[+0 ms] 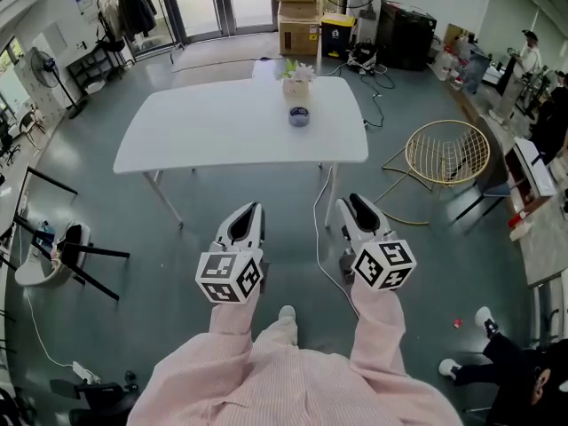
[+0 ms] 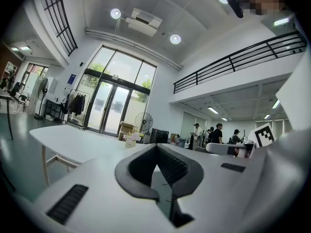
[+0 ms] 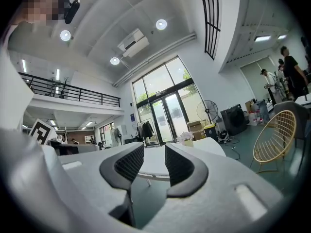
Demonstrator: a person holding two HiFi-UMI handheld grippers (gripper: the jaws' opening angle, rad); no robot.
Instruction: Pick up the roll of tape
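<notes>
I hold nothing yet: the roll of tape lies at twelve o'clock on the table, well beyond my spread-jawed right gripper and my empty, closed-up left gripper.

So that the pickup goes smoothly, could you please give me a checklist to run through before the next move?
1. Roll of tape visible on the table: ok.
2. Right tongs open and empty: ok.
3. Left tongs shut and empty: ok.
4. Tape within reach: not ok, both tongs are short of the table's near edge.
5. Flower pot apart from the tape: ok, it stands just behind.
6. Floor ahead free: not ok, a cable lies there.
</notes>
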